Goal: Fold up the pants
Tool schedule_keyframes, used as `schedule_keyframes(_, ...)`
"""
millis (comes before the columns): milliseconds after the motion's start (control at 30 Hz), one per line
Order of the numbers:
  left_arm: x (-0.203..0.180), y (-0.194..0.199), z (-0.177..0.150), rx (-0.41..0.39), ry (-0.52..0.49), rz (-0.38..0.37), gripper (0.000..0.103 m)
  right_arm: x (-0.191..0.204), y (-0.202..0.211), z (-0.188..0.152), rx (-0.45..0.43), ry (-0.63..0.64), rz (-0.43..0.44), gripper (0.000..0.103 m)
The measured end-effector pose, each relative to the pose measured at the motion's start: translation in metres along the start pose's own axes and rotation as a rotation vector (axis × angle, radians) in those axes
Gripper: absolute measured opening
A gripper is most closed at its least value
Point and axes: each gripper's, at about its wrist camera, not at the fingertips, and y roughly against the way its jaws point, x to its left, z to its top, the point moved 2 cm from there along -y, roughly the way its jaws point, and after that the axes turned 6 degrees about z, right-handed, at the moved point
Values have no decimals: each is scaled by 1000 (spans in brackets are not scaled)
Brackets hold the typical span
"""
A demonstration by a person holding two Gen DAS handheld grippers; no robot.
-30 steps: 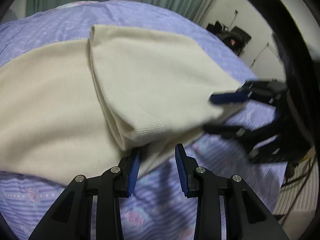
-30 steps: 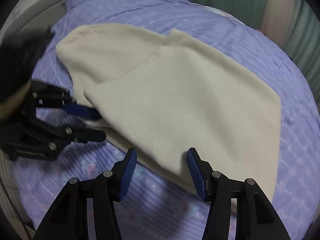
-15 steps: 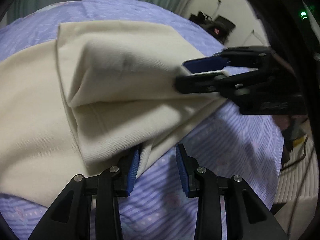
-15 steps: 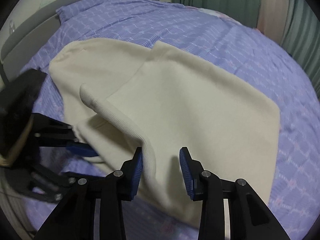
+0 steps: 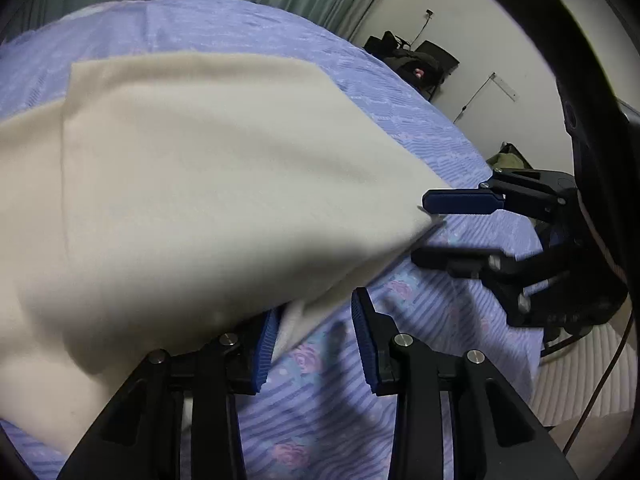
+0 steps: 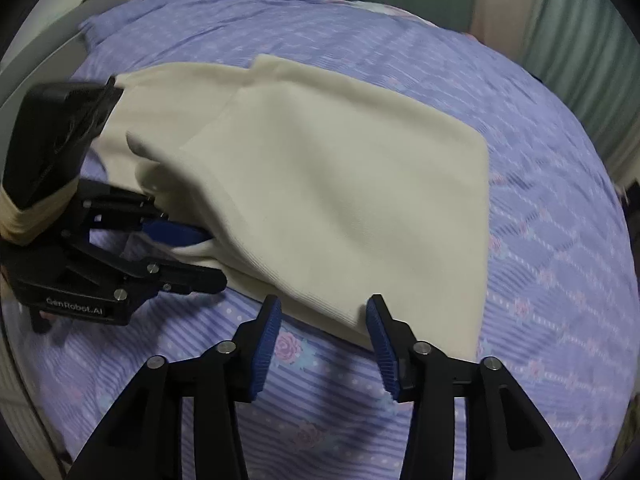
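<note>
The cream pants (image 5: pixel 208 184) lie folded on the purple floral bedspread (image 5: pixel 328 408), and in the right wrist view the pants (image 6: pixel 340 200) spread flat ahead of me. My left gripper (image 5: pixel 316 332) stands open at the near hem; the upper layer drapes over its left finger and a strip of cloth lies between the pads without being pressed. It appears as the left gripper (image 6: pixel 208 258) at the pants' left side. My right gripper (image 6: pixel 324 320) is opening, with the ribbed hem just beyond its tips. From the left wrist, the right gripper (image 5: pixel 440 232) sits just off the pants' corner.
Green curtains (image 6: pixel 580 40) hang behind the bed, and a grey headboard (image 6: pixel 52 52) stands at the far left. A black chair with bags (image 5: pixel 416 64) stands by the white wall. A cable (image 5: pixel 600 396) and a ribbed white surface lie past the bed's right edge.
The right gripper held up the top layer's hem half a second ago; now its jaws are wider and the hem lies flat in front of them. The cloth has come over the left gripper's left finger.
</note>
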Motion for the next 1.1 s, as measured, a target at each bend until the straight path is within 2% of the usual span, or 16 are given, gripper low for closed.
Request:
schedule_keyframes(100,19,9,12,-35,101,-37,33,12,-3,5,-21,78,40,50)
schedule_keyframes(200,19,5,8,-1,52,-16,33,22,-18,17,-26,130,90,50)
schedule_keyframes(267,10,-5,8,31,24,-5,33,24,-33,24,-11,148,87,49)
schedule_keyframes(300,5,-7,4,41,10,-3,33,23,-37,27,-9,151,87,45)
schedule_keyframes(367,0,-8,2,41,-12,1,33,16,-32,35,-30,114,135,21)
schedule_keyframes(500,4,-8,8,28,3,-18,34,3,-29,49,-40,83,136,11)
schedule_keyframes(667,-13,-21,16,18,12,-95,39,-2,-14,61,-58,88,158,11)
schedule_keyframes(700,-18,-24,14,36,2,-124,40,-2,-13,61,-48,92,167,12)
schedule_keyframes(733,-27,-26,9,37,-34,-109,43,-2,-12,60,-35,97,163,13)
schedule_keyframes(800,-36,-24,3,27,-76,-85,43,-3,-4,52,-21,104,143,26)
schedule_keyframes(833,-36,-21,2,35,-72,-94,43,-7,-1,47,-22,99,127,38)
schedule_keyframes(867,-33,-19,3,48,-46,-119,43,-11,3,40,-23,89,100,44)
schedule_keyframes(933,-25,-19,0,106,32,-189,43,-22,10,22,-18,50,49,45)
schedule_keyframes(967,-22,-18,-2,114,54,-169,43,-29,13,11,-1,4,30,45)
schedule_keyframes(1067,-16,10,-3,54,116,-129,43,-44,20,-10,3,-95,-5,46)
schedule_keyframes(1100,-14,22,-1,17,134,-105,43,-48,24,-17,-8,-124,-20,52)
